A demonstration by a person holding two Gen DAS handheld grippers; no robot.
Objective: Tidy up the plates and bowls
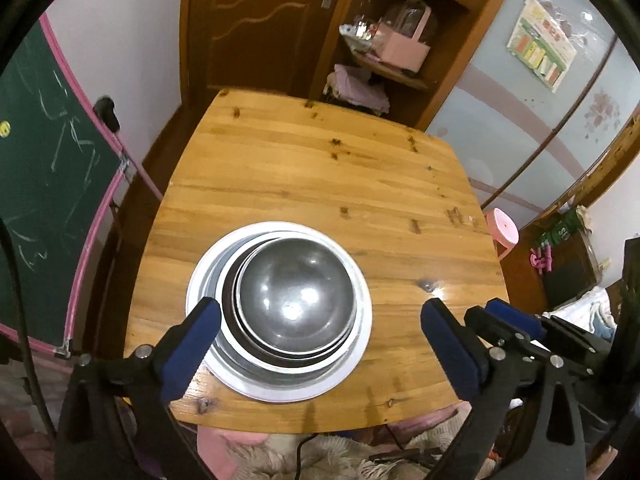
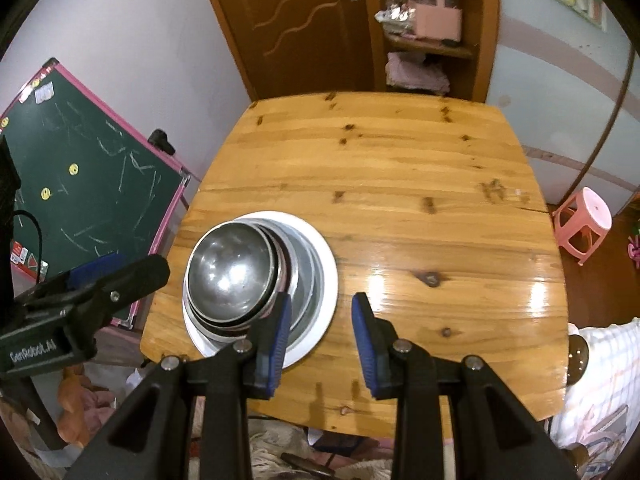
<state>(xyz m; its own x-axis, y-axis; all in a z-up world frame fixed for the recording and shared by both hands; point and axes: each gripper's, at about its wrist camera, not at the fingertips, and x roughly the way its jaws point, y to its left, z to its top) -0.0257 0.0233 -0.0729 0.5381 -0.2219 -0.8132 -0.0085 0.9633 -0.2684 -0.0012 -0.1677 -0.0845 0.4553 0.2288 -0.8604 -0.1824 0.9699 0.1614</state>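
A stack of several nested steel bowls (image 1: pixel 296 296) sits on a white plate (image 1: pixel 280 394) near the front left of the wooden table (image 1: pixel 320 168). My left gripper (image 1: pixel 320 308) hangs above the stack, its blue pads (image 1: pixel 196 344) spread wide on either side and touching nothing. In the right wrist view the same bowls (image 2: pixel 232 272) and plate (image 2: pixel 330 272) lie to the left. My right gripper (image 2: pixel 323 300) stands partly open just right of the stack with only plate rim and table behind the gap. The left gripper (image 2: pixel 120 272) shows at the left edge.
The table (image 2: pixel 400 200) is bare apart from the stack, which sits close to its front and left edges. A green chalkboard (image 2: pixel 88 184) leans to the left. A pink stool (image 2: pixel 584 220) stands at the right, and a wooden door and shelf (image 1: pixel 400 40) are behind.
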